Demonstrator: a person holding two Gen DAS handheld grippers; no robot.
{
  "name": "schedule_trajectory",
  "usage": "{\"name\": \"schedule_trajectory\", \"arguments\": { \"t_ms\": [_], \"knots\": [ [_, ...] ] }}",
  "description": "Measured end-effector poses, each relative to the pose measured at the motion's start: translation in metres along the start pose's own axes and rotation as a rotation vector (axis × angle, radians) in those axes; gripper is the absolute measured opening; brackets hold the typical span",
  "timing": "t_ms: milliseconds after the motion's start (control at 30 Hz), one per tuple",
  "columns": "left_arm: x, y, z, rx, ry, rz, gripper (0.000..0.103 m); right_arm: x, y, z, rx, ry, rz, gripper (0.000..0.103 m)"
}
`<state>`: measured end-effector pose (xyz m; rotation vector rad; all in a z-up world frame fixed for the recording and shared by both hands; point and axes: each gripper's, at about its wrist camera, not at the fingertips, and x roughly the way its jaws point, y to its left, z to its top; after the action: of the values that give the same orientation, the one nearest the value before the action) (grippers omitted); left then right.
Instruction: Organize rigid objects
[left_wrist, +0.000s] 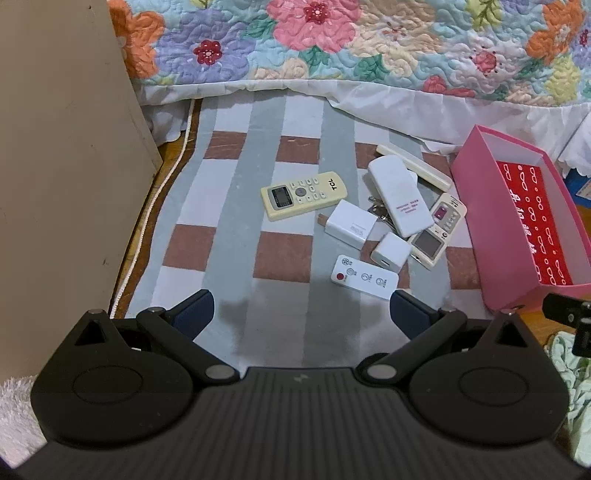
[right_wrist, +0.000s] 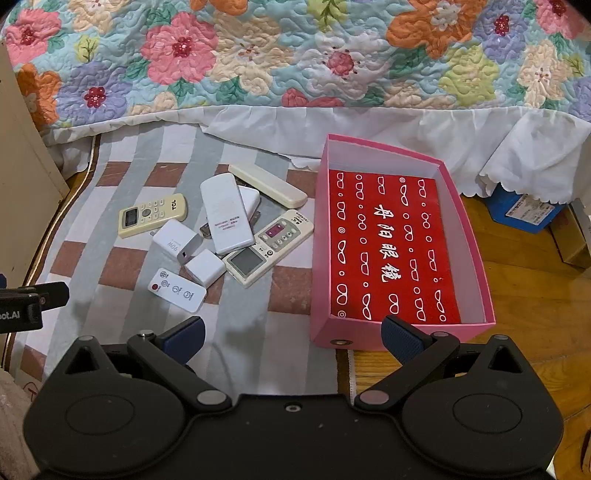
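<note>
On the striped mat (right_wrist: 236, 332), remotes (right_wrist: 152, 215) and chargers (right_wrist: 205, 267) lay heaped beside the pink box (right_wrist: 476, 254), left gripper (left_wrist: 302, 312) and right gripper (right_wrist: 291, 334) were held spread, nothing grasped.

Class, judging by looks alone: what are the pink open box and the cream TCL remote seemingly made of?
Pink open box with red printed floor: probably matte cardboard, given thin flat walls, sharp folded corners and white inner faces. Cream TCL remote with grey buttons: likely moulded plastic, smooth with rounded edges and a slight sheen; its buttons may be rubber.
</note>
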<state>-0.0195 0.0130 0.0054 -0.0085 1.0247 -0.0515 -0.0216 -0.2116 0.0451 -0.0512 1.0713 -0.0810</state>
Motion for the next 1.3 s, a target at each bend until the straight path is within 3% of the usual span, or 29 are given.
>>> {"name": "schedule_trajectory", "arguments": {
  "t_ms": [500, 1300],
  "knots": [
    [-0.0017, 0.0019, -0.0002, -0.002, 0.009, -0.062, 0.1, 0.0018, -0.0015, -0.0011, 0.001, 0.007, -0.005, 0.103],
    [-0.0001, 0.0026, 0.0005, 0.007, 0.006, -0.045, 0.1, 0.0077, 0.0018, -0.0007, -0.008, 0.027, -0.006, 0.103]
  ]
}}
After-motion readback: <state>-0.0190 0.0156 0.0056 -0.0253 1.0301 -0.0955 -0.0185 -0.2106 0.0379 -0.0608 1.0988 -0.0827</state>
